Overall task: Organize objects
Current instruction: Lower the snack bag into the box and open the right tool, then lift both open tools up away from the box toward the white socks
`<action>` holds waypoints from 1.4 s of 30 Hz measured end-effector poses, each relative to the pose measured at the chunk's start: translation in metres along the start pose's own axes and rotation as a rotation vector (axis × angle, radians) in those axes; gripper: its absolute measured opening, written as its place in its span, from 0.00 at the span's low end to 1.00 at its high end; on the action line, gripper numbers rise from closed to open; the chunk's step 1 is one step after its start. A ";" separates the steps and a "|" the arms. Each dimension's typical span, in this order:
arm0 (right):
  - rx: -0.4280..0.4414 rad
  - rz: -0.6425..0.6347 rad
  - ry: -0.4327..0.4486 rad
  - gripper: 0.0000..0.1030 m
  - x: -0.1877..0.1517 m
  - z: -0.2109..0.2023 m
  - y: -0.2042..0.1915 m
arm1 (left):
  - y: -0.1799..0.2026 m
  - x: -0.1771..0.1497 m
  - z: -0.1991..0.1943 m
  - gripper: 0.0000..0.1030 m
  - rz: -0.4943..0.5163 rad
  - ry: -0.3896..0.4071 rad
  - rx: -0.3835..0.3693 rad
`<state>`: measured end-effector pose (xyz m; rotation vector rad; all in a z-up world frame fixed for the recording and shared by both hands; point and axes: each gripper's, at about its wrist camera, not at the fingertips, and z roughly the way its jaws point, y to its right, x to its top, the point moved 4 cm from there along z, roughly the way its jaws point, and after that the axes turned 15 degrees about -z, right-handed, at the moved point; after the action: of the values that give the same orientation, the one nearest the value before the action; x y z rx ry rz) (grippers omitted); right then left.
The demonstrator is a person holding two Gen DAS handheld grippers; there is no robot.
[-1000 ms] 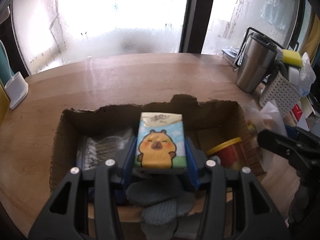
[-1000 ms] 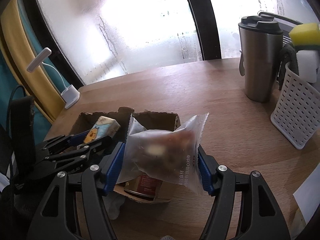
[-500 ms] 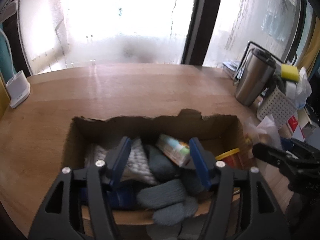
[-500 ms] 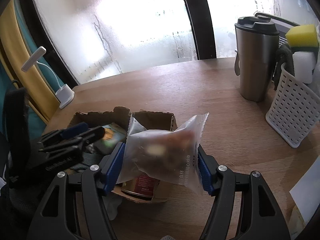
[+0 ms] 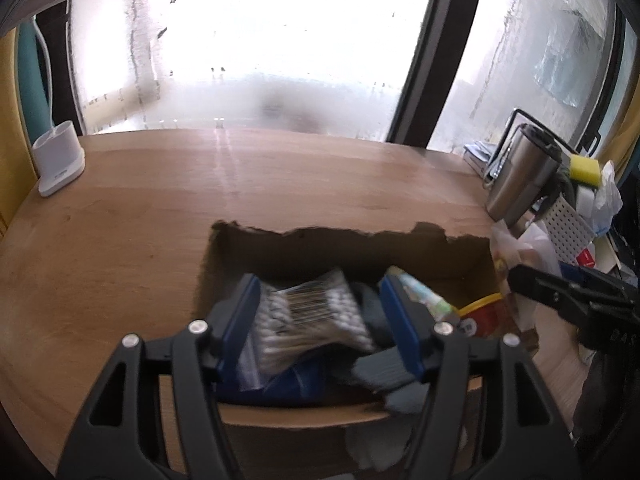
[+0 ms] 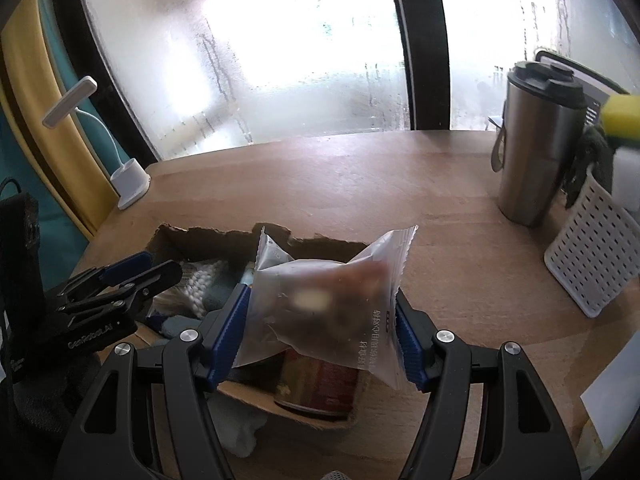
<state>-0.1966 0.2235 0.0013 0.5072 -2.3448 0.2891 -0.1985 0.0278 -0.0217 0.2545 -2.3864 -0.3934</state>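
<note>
A torn cardboard box [image 5: 320,240] sits on the wooden table. My left gripper [image 5: 320,284] hangs open over it, its pads pressing on nothing. Below it in the box lie a bag of cotton swabs [image 5: 312,312], a grey knitted piece [image 5: 384,372] and a cartoon tissue pack [image 5: 420,294] tilted beside the right finger. A red can with a yellow lid [image 5: 484,312] stands at the box's right end. My right gripper [image 6: 320,300] is shut on a translucent snack packet [image 6: 332,276], held above the box's near corner [image 6: 192,236]. The left gripper [image 6: 132,272] shows at the left there.
A steel tumbler [image 6: 536,152] and a white perforated basket [image 6: 592,260] with a yellow sponge [image 6: 624,116] stand to the right. A white lamp base [image 6: 130,184] sits at the table's far left. Fogged windows run behind the table.
My left gripper opened and the tissue pack dropped into the box; the gripper then shifted over the cotton swab bag. The right gripper still holds the snack packet, shifted slightly.
</note>
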 end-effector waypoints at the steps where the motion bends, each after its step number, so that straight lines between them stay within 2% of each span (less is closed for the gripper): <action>1: -0.003 -0.002 -0.004 0.68 0.002 0.001 -0.001 | -0.002 0.001 -0.001 0.62 -0.003 0.001 -0.004; 15: -0.034 0.011 -0.078 0.71 0.007 0.024 -0.013 | -0.024 0.008 -0.003 0.63 -0.037 0.015 -0.015; 18: -0.035 -0.001 -0.075 0.79 0.008 0.023 -0.017 | -0.026 0.006 -0.003 0.64 -0.040 0.015 -0.016; 42: -0.057 -0.013 -0.049 0.79 0.003 0.008 -0.026 | -0.030 -0.003 -0.024 0.65 -0.040 0.028 -0.024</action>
<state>-0.1920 0.1967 -0.0008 0.5074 -2.3885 0.2051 -0.1783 -0.0042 -0.0170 0.2948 -2.3506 -0.4344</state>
